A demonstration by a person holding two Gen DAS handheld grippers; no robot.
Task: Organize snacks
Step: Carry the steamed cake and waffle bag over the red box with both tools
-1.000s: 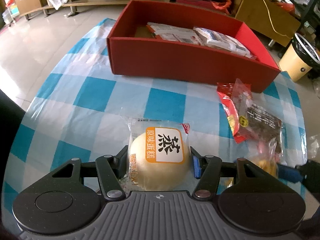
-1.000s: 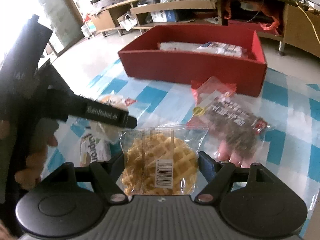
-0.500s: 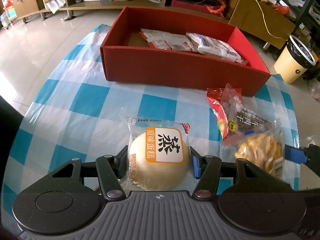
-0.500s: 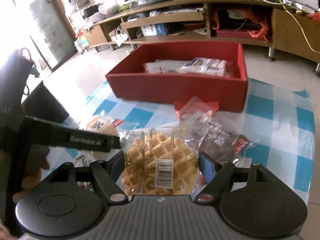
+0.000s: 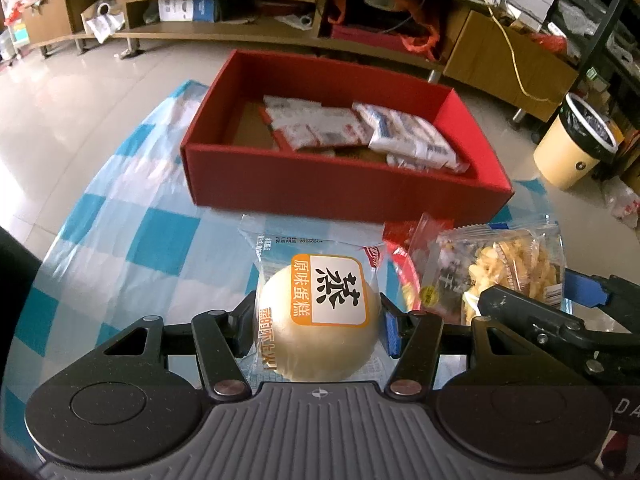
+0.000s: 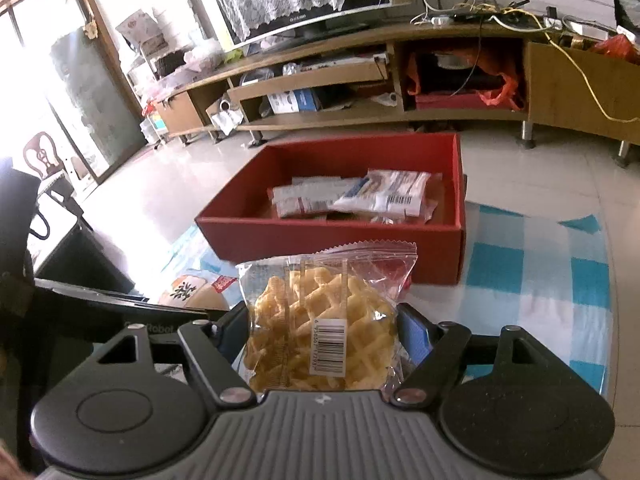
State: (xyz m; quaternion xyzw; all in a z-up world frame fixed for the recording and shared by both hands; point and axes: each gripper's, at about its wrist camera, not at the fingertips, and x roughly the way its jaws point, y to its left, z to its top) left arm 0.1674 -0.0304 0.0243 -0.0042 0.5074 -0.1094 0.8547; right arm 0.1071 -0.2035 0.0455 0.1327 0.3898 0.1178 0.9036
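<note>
My left gripper (image 5: 318,330) is shut on a wrapped steamed cake (image 5: 320,320) with an orange and white label, held above the checked cloth. My right gripper (image 6: 322,334) is shut on a clear bag of waffle (image 6: 320,328), lifted in front of the red box (image 6: 332,236). The red box (image 5: 340,188) lies ahead in the left wrist view too, with several white snack packets (image 5: 360,132) inside. The waffle bag (image 5: 516,268) and the right gripper show at the right of the left wrist view. The steamed cake (image 6: 192,294) shows at the left of the right wrist view.
A red and clear snack bag (image 5: 412,264) lies on the blue and white checked cloth (image 5: 132,240) before the box. A yellow bin (image 5: 576,148) stands on the floor to the right. A long wooden TV stand (image 6: 360,80) runs behind.
Both grippers have risen and moved toward the red box with their snacks held. The waffle bag has lifted off the cloth and the box interior shows more.
</note>
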